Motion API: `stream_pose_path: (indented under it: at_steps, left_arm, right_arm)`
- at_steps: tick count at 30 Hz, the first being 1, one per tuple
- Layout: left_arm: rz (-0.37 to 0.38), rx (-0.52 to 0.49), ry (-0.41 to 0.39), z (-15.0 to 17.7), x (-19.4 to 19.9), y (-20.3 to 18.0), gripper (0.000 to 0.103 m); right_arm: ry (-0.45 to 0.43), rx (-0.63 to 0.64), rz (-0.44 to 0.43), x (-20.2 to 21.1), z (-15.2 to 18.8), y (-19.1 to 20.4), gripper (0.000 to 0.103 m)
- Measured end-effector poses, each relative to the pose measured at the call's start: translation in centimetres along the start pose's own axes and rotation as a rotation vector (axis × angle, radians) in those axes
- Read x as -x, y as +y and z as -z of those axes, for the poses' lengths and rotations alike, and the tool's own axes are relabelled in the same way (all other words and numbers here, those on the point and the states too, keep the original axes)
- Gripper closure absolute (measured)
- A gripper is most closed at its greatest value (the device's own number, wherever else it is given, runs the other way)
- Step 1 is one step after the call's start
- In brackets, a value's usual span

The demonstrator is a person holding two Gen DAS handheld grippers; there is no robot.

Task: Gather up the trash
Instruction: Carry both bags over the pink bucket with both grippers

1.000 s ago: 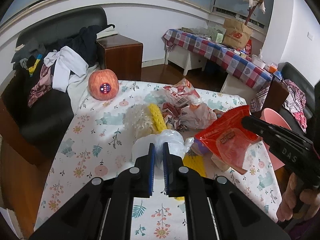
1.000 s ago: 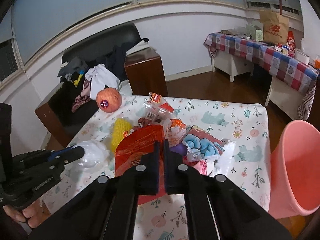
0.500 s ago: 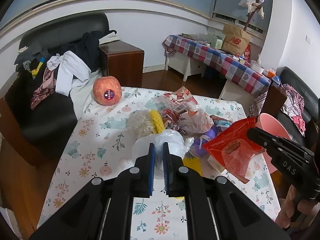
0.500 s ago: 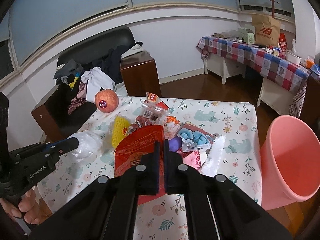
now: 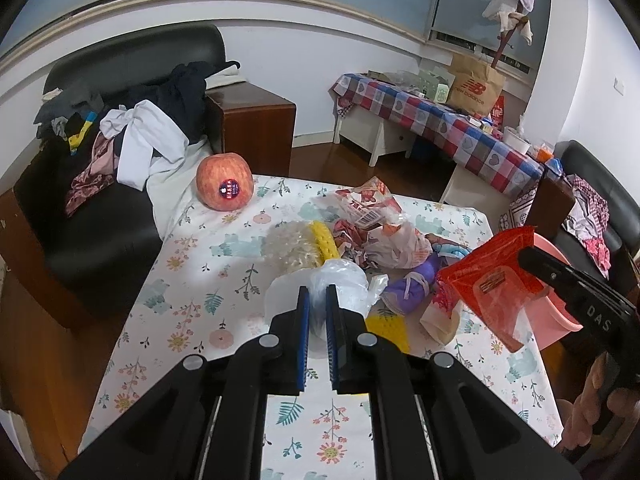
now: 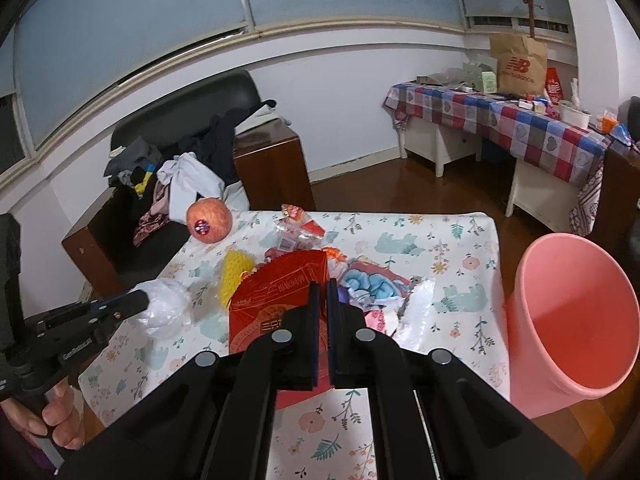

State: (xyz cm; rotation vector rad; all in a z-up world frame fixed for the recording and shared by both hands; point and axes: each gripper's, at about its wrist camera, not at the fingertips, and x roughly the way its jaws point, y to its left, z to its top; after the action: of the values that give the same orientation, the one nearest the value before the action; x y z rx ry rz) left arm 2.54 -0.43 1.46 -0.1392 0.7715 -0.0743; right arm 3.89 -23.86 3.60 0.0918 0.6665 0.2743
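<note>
My left gripper point(image 5: 316, 302) is pinching a crumpled clear plastic bag point(image 5: 340, 284) over the floral tablecloth point(image 5: 192, 280). My right gripper point(image 6: 321, 294) is clamping shut on a red foil packet point(image 6: 276, 292), beside the pink bin point(image 6: 572, 312) standing at the table's right edge.

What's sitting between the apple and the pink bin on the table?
A heap of trash: a yellow foam net, crumpled snack wrappers and blue-and-pink packets, between the apple and the pink bin. Clearest in the right wrist view.
</note>
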Motion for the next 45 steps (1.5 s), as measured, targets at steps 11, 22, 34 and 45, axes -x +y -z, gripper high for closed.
stream_pose_path:
  at_steps: [11,22,34,45]
  left_arm:
    - [0.025,-0.038,-0.016,-0.8,0.2,-2.0,0.096]
    - [0.099,-0.116,-0.057,-2.5,0.0,-8.2,0.096]
    - [0.265,-0.227,-0.090,-3.6,-0.8,-18.5,0.096]
    - [0.417,-0.278,-0.075,-3.9,-2.7,-27.4,0.096]
  right_arm:
    - [-0.032,-0.050,0.113,1.0,-0.4,-2.7,0.100]
    - [-0.074,-0.138,0.199,2.9,-0.6,-8.1,0.100]
    - [-0.111,-0.212,0.317,5.1,-0.3,-15.2,0.100]
    - [-0.105,-0.293,0.416,5.9,1.0,-22.3,0.100]
